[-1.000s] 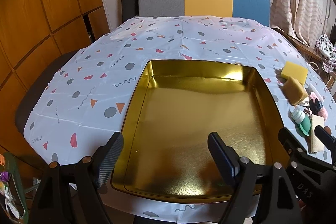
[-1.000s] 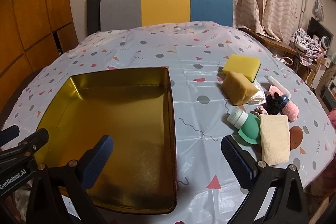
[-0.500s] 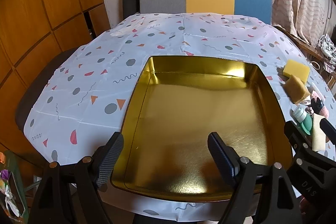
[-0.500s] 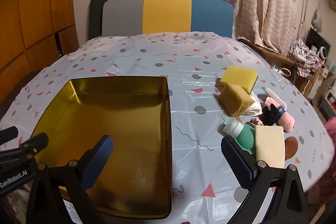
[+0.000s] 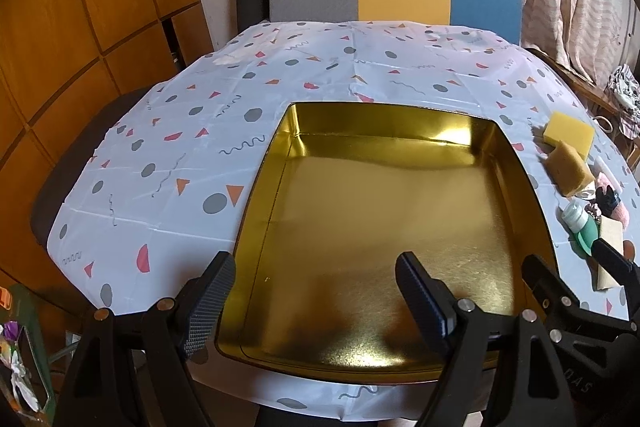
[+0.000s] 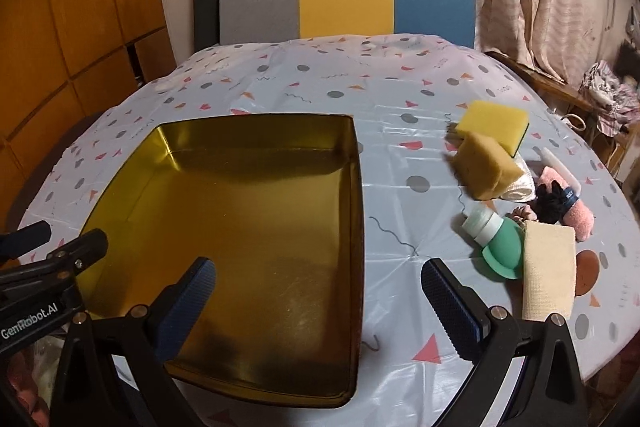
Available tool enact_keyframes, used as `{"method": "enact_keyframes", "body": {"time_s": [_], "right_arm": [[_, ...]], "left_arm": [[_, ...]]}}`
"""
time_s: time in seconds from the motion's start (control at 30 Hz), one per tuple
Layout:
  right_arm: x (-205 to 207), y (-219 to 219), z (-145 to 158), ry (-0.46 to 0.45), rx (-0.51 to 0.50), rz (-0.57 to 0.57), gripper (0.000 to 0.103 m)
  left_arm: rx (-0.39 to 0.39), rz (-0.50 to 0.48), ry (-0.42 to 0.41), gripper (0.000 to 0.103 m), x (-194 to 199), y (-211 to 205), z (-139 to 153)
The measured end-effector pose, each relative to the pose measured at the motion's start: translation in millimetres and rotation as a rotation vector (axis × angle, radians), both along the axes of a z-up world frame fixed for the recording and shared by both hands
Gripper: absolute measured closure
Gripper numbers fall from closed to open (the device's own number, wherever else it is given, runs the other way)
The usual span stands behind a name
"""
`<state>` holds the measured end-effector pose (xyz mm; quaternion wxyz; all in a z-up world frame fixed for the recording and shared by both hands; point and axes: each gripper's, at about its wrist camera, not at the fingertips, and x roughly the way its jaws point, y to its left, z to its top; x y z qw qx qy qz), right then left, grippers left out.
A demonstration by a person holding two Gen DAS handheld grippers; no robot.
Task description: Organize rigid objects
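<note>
One gold tray [image 6: 256, 155] on the counter [image 6: 400, 87]. Two sponges: one yellow sponge [image 6: 492, 119], one tan sponge [image 6: 486, 169]. One green bottle [image 6: 496, 239]. One beige cloth pad [image 6: 548, 271]. One pink rolled towel [image 6: 570, 203]. One black hair tie [image 6: 550, 201]. One white stick [image 6: 560, 167]. One chair [image 6: 348, 3] at far side.

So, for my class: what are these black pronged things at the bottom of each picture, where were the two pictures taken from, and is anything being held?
They are hand-held grippers, one per hand, each carrying a camera that looks along its jaws. One picture comes from the left gripper, the other from the right gripper. Both are open and hold nothing. On the patterned tablecloth lies an empty gold tray. Beside it sit a yellow sponge, a brown sponge, a green bottle and a beige pad.
</note>
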<state>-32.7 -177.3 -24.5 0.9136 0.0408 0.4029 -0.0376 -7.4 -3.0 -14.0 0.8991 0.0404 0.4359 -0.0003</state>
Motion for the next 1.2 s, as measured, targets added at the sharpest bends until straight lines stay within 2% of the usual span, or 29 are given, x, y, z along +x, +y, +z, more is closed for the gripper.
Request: {"method": "enact_keyframes", "body": {"time_s": [0.83, 1.0, 1.1, 1.2], "right_arm": [[-6, -12, 8, -0.030, 0.038, -0.012, 0.000], [-11, -22, 9, -0.038, 0.011, -0.026, 0.000], [-17, -36, 7, -0.033, -0.006, -0.051, 0.000], [-27, -59, 5, -0.040, -0.014, -0.100, 0.000]], "left_arm": [[-0.008, -0.013, 0.013, 0.019, -3, -6, -3], [-0.015, -0.057, 0.006, 0.019, -5, -17, -2], [0.006, -0.125, 0.004, 0.019, -8, -39, -4], [-0.020, -0.201, 0.015, 0.020, -11, -58, -4]]}}
